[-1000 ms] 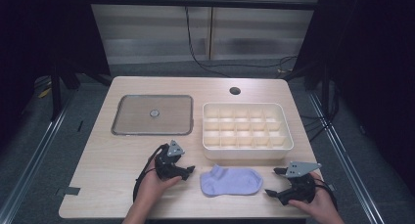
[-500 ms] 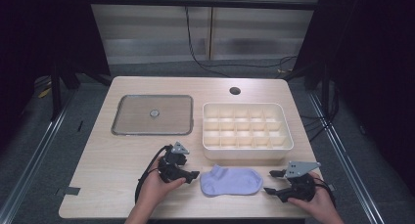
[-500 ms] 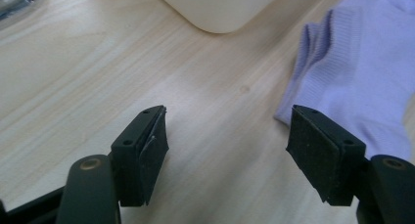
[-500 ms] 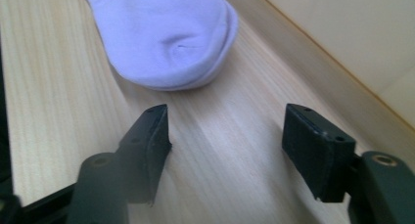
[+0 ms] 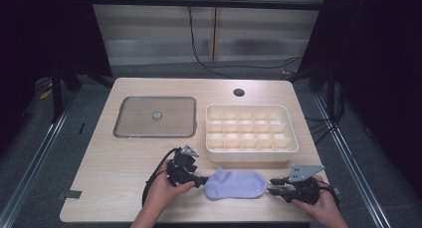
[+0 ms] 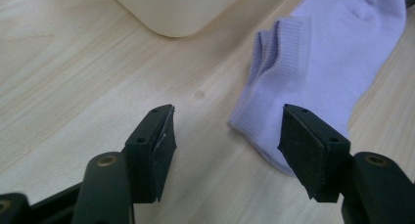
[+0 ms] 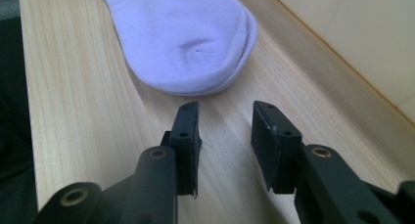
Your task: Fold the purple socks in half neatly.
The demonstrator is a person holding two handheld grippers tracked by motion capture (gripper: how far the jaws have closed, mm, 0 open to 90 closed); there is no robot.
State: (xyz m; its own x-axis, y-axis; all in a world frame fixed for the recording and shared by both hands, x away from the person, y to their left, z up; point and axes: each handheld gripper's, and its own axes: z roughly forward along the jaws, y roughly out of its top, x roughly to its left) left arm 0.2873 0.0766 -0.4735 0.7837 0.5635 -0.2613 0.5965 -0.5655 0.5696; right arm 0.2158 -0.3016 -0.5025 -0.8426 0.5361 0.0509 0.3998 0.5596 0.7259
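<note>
At table front edge, 6 o'clock of the divided tray [image 5: 252,147]: lilac sock [image 5: 235,183] lies flat on the bare wood, cuff end toward L, toe toward R. Not lifted, not folded, nothing inside any tray compartment. Judged progress: early, approach stage. Both ends of sock are flanked but neither is gripped; pick-up and whatever placing follows are all left to do.

L to R:

Lid/flat pan [image 5: 155,117] at 10 o'clock of sock, well apart, untouched.

L gripper [image 5: 201,178] at 9 o'clock of sock, just beside cuff. In the left gripper view, jaws stand fairly wide and have just been closing. Cuff corner [image 6: 274,131] sits near the right-hand jaw, partly behind it. Pads not pressing fabric, so nothing held. Can't tell if that jaw brushes the sock.

R gripper [image 5: 273,186] at 3 o'clock of sock, near toe. In the right gripper view, jaws are narrower, also just been closing, with bare wood between them. Toe [image 7: 205,62] lies just ahead of the tips, apart. Holds nothing.

Table [image 5: 119,163] otherwise bare round the sock.
</note>
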